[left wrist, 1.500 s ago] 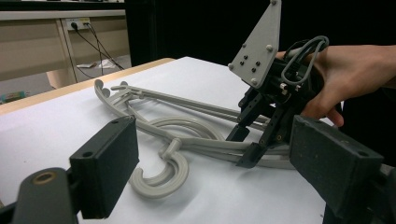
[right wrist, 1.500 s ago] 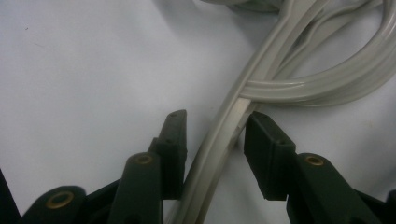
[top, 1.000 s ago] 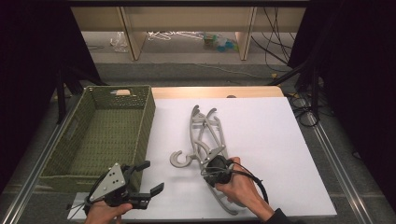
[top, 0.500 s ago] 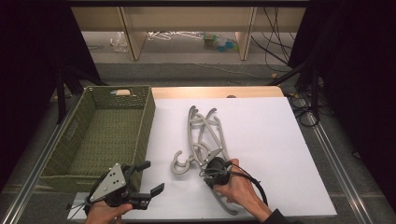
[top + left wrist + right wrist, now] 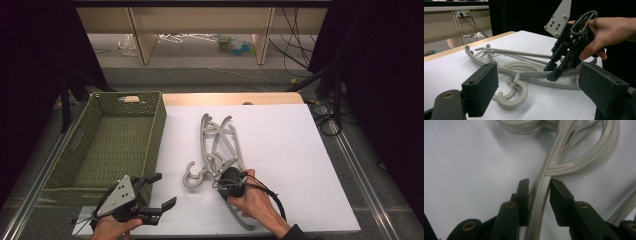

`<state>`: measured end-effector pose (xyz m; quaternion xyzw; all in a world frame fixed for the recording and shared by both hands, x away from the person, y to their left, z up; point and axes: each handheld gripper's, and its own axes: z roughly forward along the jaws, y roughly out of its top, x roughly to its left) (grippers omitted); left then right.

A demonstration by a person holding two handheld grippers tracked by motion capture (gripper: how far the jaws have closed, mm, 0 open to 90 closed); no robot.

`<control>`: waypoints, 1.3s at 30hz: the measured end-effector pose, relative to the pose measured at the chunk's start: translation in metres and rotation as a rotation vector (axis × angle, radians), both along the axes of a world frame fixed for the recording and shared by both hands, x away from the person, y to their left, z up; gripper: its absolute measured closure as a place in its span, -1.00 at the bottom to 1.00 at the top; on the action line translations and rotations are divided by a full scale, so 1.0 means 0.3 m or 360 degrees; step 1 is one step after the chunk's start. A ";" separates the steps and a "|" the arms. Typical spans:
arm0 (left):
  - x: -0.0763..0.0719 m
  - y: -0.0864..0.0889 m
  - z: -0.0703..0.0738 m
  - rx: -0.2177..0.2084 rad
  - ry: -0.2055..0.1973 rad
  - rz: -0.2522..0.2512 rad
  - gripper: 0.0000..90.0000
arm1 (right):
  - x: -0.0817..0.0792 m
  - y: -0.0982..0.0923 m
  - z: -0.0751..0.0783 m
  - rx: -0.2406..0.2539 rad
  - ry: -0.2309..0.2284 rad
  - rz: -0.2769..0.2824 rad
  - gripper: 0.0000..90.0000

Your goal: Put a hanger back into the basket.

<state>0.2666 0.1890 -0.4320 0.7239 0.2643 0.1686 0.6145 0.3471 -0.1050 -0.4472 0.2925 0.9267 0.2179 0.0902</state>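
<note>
Several grey plastic hangers [image 5: 216, 137] lie tangled on the white tabletop [image 5: 295, 150]. One hanger's hook [image 5: 192, 180] curls out to the left near the front. My right gripper [image 5: 231, 184] points down onto the pile's near end. In the right gripper view its jaws [image 5: 539, 187] straddle one hanger arm [image 5: 542, 192] and have just been closing; a slim gap still shows beside the arm. My left gripper [image 5: 167, 189] hovers open at the front left with nothing between its jaws. The left gripper view shows the hook [image 5: 511, 96] and the right gripper [image 5: 554, 71] ahead.
A green woven basket [image 5: 156, 132] stands at the table's left side, close to my left gripper. A wooden strip [image 5: 230, 98] edges the far side of the tabletop. Cables trail on the floor beyond the table.
The hooked hanger has slid slightly toward the front edge under the right gripper. Both hands stay where they were.
</note>
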 end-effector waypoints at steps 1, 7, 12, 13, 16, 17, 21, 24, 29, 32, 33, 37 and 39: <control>0.003 0.002 0.001 0.0017 -0.0020 -0.0012 -0.65 | 0.000 0.000 0.000 0.0000 0.0000 0.0000 0.58; 0.003 0.002 0.001 0.0018 -0.0025 -0.0019 -0.65 | -0.004 -0.008 0.029 0.0016 0.0021 0.0028 0.68; 0.004 0.004 0.004 0.0030 -0.0038 -0.0026 -0.65 | -0.006 -0.028 0.058 -0.0015 -0.0015 0.0054 0.81; 0.004 0.005 0.004 0.0029 -0.0038 -0.0027 -0.65 | -0.009 -0.033 0.068 -0.0008 -0.0010 0.0063 0.81; 0.001 0.004 0.004 0.0024 -0.0028 -0.0016 -0.65 | -0.016 -0.051 0.097 -0.0030 -0.0031 0.0141 0.81; 0.002 0.005 0.005 0.0027 -0.0040 -0.0027 -0.65 | -0.022 -0.061 0.113 -0.0070 -0.0044 0.0186 0.81; -0.003 0.002 0.004 0.0018 -0.0024 -0.0010 -0.65 | -0.026 -0.090 0.130 -0.0071 -0.0029 0.0258 0.82; -0.003 -0.004 0.002 0.0054 -0.0039 -0.0013 -0.64 | -0.036 -0.127 0.142 -0.0065 0.0013 0.0333 0.82; 0.001 -0.034 0.011 0.0123 -0.0087 -0.0041 -0.64 | -0.058 -0.184 0.161 -0.0031 0.0044 0.0433 0.82; 0.011 -0.079 0.010 0.0214 -0.0083 -0.0064 -0.65 | -0.067 -0.201 0.170 -0.0018 0.0048 0.0463 0.82; 0.019 -0.093 0.011 0.0268 -0.0079 -0.0041 -0.64 | -0.070 -0.205 0.172 -0.0020 0.0040 0.0472 0.82; 0.057 -0.144 -0.003 0.0368 -0.0078 -0.0097 -0.59 | -0.083 -0.216 0.183 -0.0025 0.0022 0.0513 0.82; 0.078 -0.166 -0.009 0.0432 -0.0077 -0.0108 -0.57 | -0.092 -0.221 0.190 -0.0021 0.0022 0.0528 0.82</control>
